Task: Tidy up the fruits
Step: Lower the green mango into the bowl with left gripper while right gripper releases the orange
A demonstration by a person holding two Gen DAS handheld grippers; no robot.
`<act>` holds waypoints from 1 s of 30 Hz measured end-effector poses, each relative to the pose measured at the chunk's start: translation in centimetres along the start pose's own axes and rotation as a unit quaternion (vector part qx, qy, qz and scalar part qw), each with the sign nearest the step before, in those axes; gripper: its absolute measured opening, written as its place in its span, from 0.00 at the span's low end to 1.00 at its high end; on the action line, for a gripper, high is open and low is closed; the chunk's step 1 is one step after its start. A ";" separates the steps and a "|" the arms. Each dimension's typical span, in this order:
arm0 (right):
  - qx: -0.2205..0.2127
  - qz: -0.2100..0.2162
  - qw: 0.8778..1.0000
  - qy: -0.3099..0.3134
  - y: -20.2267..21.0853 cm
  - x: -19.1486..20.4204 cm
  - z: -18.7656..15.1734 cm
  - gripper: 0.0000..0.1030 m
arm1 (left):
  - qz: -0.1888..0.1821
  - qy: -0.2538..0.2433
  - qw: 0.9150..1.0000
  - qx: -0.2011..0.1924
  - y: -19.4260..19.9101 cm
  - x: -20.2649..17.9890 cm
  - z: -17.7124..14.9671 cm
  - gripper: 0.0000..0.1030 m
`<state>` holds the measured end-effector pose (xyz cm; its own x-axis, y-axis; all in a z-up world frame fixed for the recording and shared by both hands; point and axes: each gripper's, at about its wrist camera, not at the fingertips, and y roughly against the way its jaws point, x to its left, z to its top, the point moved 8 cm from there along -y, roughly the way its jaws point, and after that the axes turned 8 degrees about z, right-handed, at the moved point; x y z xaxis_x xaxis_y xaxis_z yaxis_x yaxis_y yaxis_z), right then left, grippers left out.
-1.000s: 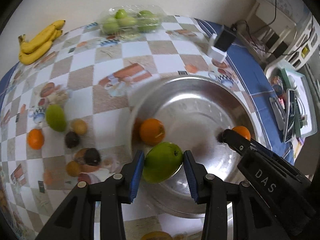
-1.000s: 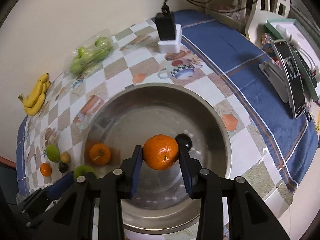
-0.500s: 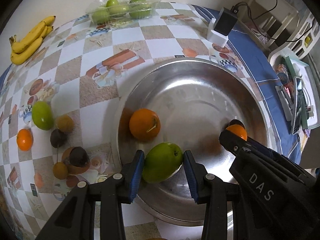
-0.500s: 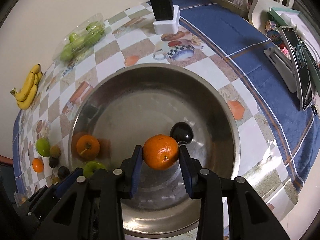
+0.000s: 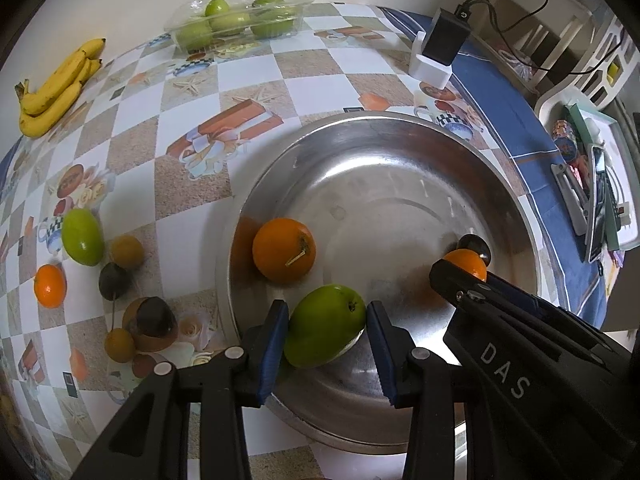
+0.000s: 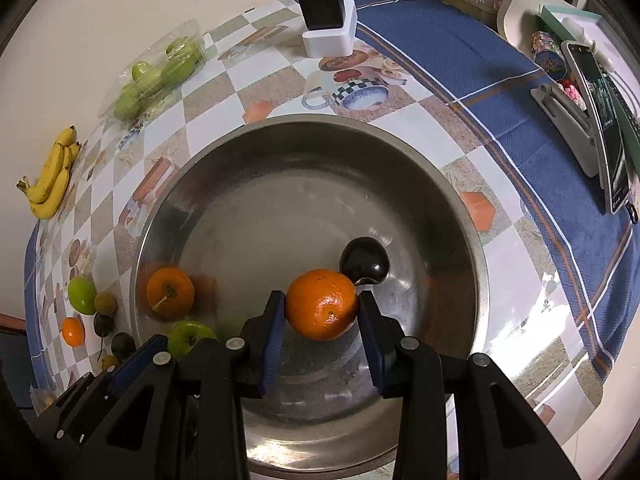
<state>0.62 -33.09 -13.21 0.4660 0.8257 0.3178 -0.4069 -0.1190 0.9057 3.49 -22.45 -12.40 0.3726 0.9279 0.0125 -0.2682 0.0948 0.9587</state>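
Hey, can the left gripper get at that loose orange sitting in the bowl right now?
Probably not yet. The left gripper is shut on a green mango, so its jaws are full. The loose orange lies just ahead in the steel bowl with nothing over it; once the mango is released, the way looks free.
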 end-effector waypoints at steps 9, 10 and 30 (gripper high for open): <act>-0.001 -0.002 1.000 -0.002 -0.1 0.0 0.0 0.38 | -0.007 0.001 1.000 0.001 0.0 -0.2 0.0 0.44; -0.002 -0.002 1.000 -0.004 -0.1 0.0 0.0 0.38 | -0.009 0.001 1.000 0.000 0.1 -0.2 0.0 0.43; -0.058 -0.005 0.998 0.001 2.6 0.3 1.3 0.38 | -0.021 0.070 0.997 -0.035 2.8 3.5 1.3 0.44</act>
<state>0.73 -33.83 -10.43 0.4683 0.8281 0.3082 -0.4913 -0.0460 0.8698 5.17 -19.38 -9.30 0.2590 0.9633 -0.0710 -0.3187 0.1547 0.9352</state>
